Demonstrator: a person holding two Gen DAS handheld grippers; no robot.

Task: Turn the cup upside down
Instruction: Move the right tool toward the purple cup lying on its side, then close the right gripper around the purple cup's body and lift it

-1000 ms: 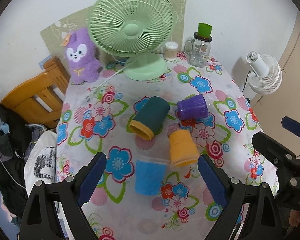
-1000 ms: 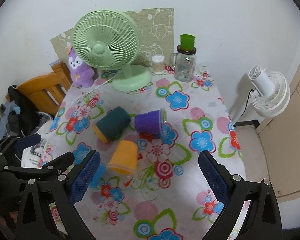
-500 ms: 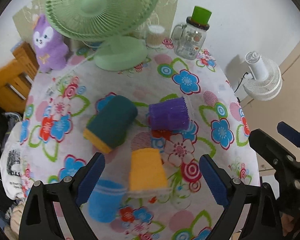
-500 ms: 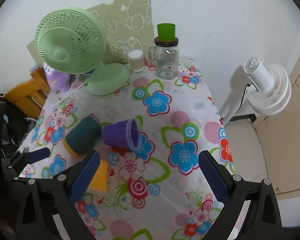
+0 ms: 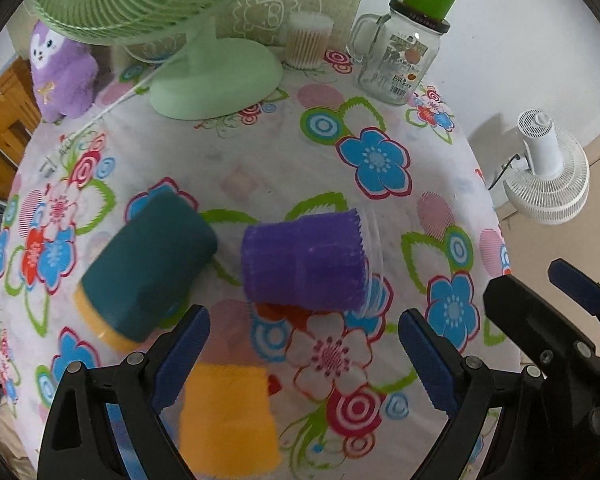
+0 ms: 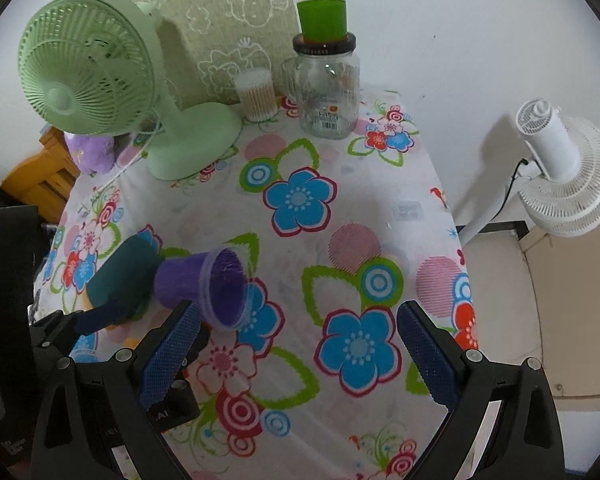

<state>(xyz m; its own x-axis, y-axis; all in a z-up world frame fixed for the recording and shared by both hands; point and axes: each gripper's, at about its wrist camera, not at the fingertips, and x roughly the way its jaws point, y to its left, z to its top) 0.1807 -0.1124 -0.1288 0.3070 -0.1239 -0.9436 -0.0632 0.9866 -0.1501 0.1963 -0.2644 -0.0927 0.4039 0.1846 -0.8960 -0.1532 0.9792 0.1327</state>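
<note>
A purple cup lies on its side on the flowered tablecloth, mouth to the right; it also shows in the right wrist view. A dark teal cup lies on its side to its left, and also shows in the right wrist view. An orange cup stands upside down near the front. My left gripper is open, just in front of the purple cup. My right gripper is open and empty, over the cloth to the right of the purple cup.
A green desk fan, a glass jar with a green cup on top, a cotton-swab tub and a purple plush stand at the table's back. A white floor fan stands beyond the right edge. A wooden chair is left.
Both grippers have moved forward and lower over the table toward the purple cup. The blue cup has dropped out of view. The cups have not moved.
</note>
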